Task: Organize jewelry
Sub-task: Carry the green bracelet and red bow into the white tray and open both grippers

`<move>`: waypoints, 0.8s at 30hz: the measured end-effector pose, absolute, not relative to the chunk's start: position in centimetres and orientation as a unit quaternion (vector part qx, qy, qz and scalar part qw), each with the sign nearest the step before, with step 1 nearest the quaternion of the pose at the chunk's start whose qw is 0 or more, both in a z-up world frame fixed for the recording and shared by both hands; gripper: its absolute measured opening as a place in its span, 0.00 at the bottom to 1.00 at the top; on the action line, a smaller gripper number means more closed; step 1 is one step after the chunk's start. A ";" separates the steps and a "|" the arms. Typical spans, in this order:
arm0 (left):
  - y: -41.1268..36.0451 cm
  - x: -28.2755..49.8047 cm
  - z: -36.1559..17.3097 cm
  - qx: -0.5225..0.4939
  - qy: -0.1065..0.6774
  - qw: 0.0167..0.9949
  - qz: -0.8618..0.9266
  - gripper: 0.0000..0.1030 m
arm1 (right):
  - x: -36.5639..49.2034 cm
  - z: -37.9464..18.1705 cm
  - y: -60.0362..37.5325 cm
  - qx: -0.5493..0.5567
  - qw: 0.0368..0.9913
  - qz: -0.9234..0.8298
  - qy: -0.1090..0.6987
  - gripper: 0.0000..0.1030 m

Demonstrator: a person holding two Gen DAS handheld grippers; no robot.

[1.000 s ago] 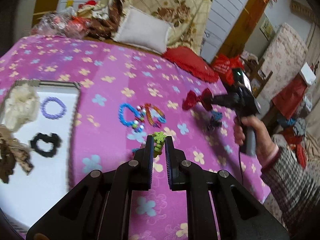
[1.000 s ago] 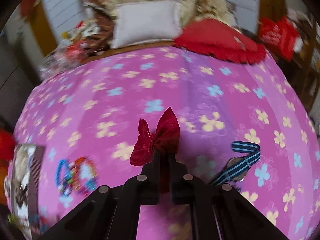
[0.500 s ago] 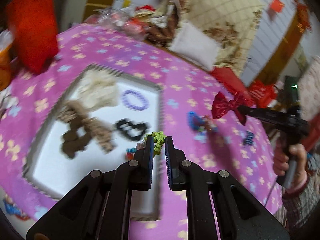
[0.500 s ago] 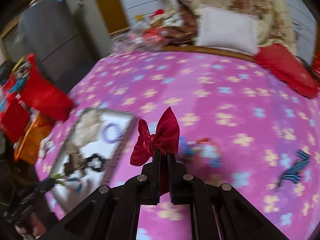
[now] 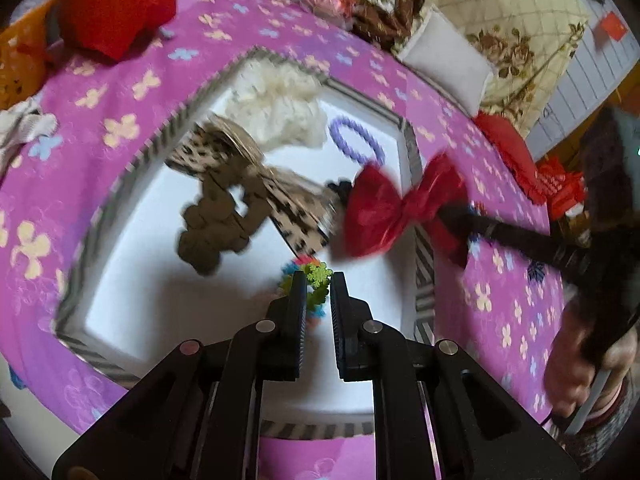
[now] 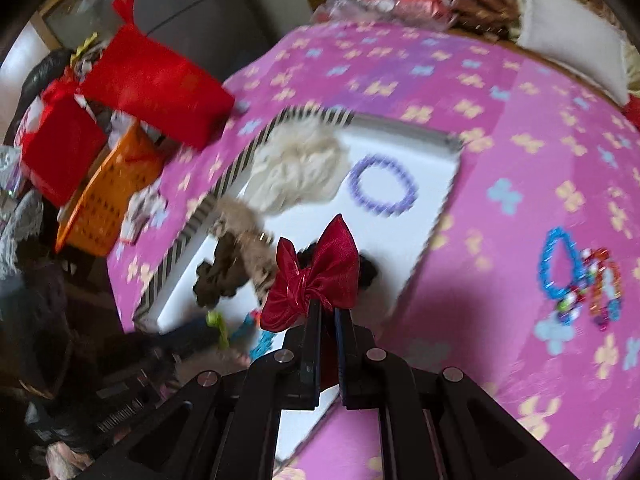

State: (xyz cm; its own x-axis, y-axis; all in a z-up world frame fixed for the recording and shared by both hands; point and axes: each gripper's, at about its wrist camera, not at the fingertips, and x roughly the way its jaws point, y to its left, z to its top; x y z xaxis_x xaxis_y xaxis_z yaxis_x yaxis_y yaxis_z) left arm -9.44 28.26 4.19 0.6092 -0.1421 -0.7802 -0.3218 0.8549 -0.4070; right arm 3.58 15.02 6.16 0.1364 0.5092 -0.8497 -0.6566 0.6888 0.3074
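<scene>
A white tray (image 5: 168, 300) with a striped rim (image 6: 224, 184) lies on the pink flowered bedcover. In it are a cream scrunchie (image 5: 280, 108), a purple bead bracelet (image 5: 356, 140), brown leopard-print bows (image 5: 224, 200) and a black scrunchie (image 6: 368, 272). My left gripper (image 5: 317, 280) hangs over the tray's near part, shut on a green and multicoloured beaded bracelet (image 5: 316, 280). My right gripper (image 6: 328, 312) is shut on a red satin bow (image 6: 316, 276), held above the tray's right edge; the red bow (image 5: 400, 204) is blurred in the left wrist view.
Blue and multicoloured bead bracelets (image 6: 580, 276) lie on the bedcover right of the tray. A red bag (image 6: 156, 84) and an orange basket (image 6: 104, 200) stand off the bed's left side. Pillows (image 5: 444, 64) pile up at the far end.
Both grippers swept left from the loose jewelry to the tray. The left one with the green bracelet is now over the tray; the right one brought the red bow to the tray's right edge.
</scene>
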 end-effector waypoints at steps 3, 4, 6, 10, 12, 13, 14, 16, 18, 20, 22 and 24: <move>29.4 -10.3 4.9 -0.261 0.406 0.872 0.080 0.10 | 2.5 4.9 15.8 -0.080 0.739 0.392 0.542 0.06; 29.7 -10.5 5.2 -0.262 0.397 0.876 0.085 0.10 | 2.2 4.7 16.0 -0.086 0.737 0.393 0.543 0.06; 30.3 -11.1 5.6 -0.269 0.375 0.882 0.092 0.10 | 1.5 4.4 16.4 -0.096 0.733 0.394 0.546 0.06; 31.1 -11.5 6.2 -0.282 0.346 0.889 0.104 0.26 | 0.2 4.7 16.6 -0.126 0.740 0.392 0.531 0.12; 31.2 -11.4 6.3 -0.287 0.338 0.890 0.110 0.35 | -0.5 4.9 16.5 -0.134 0.745 0.394 0.521 0.35; 31.3 -11.4 6.4 -0.289 0.335 0.890 0.111 0.36 | -0.9 5.2 16.3 -0.134 0.748 0.397 0.514 0.41; 31.2 -11.3 6.4 -0.289 0.334 0.890 0.112 0.36 | -1.3 5.5 16.0 -0.135 0.752 0.398 0.507 0.43; 31.2 -11.2 6.3 -0.289 0.336 0.890 0.112 0.37 | -2.1 5.8 15.5 -0.146 0.756 0.400 0.497 0.43; 30.8 -10.9 6.4 -0.285 0.338 0.890 0.109 0.37 | -2.9 6.2 14.5 -0.150 0.760 0.401 0.489 0.43; 30.3 -10.6 6.5 -0.279 0.340 0.892 0.104 0.37 | -3.6 6.5 12.9 -0.150 0.767 0.399 0.480 0.43; 29.4 -10.3 6.8 -0.270 0.342 0.895 0.096 0.39 | -3.9 6.7 10.6 -0.146 0.778 0.387 0.473 0.43; 28.1 -9.9 7.0 -0.258 0.344 0.899 0.080 0.44 | -3.5 6.7 7.8 -0.138 0.791 0.363 0.473 0.43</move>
